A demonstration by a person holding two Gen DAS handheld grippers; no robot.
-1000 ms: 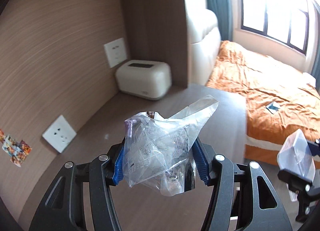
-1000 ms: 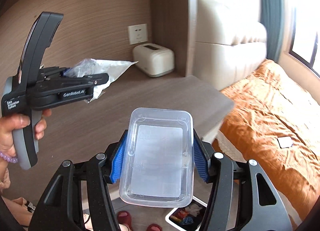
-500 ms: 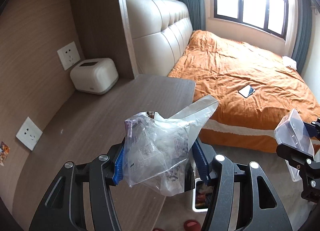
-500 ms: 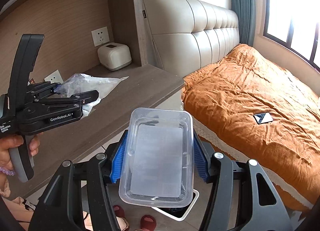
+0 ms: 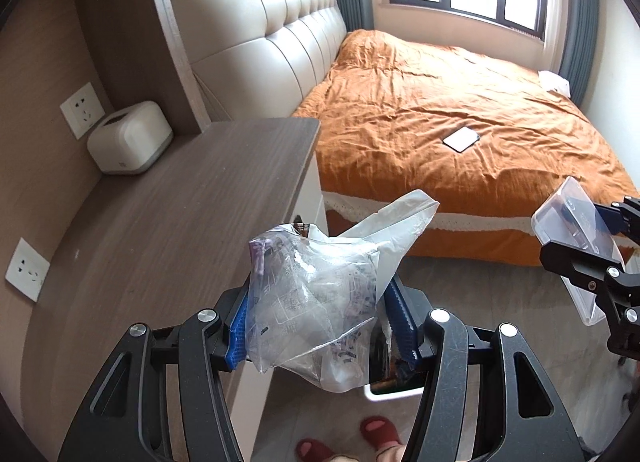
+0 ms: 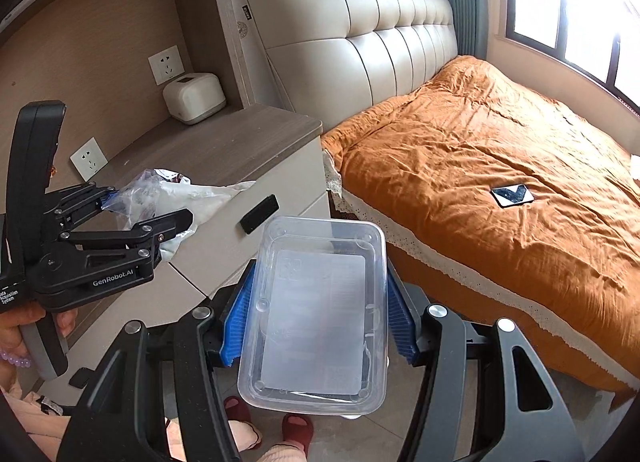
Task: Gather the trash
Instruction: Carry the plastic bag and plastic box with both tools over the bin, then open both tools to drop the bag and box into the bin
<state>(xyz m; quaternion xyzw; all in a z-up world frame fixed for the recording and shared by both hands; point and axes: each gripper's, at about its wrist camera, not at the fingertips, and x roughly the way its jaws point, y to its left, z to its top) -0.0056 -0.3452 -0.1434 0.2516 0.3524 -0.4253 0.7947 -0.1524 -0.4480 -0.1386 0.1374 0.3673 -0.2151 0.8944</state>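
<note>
My left gripper (image 5: 322, 330) is shut on a crumpled clear plastic bag (image 5: 320, 298) with printed wrappers inside, held in the air beside the bedside cabinet's front edge. It also shows in the right wrist view (image 6: 160, 202). My right gripper (image 6: 320, 314) is shut on an empty clear plastic food container (image 6: 316, 310), held above the floor; the container also shows at the right edge of the left wrist view (image 5: 576, 246). A white-rimmed trash bin (image 5: 394, 384) with colourful contents sits on the floor below the bag, mostly hidden by it.
A wooden-topped bedside cabinet (image 5: 180, 214) stands at left with a white tissue box (image 5: 130, 138) at its back. A bed with an orange cover (image 5: 440, 122) fills the right, with a phone (image 5: 461, 138) on it. My red slippers (image 5: 376, 432) show on the tiled floor.
Both grippers have pulled back and away from the cabinet top, turning toward the bed and floor. The bag and container stay gripped. The trash bin has come into view under the bag.
</note>
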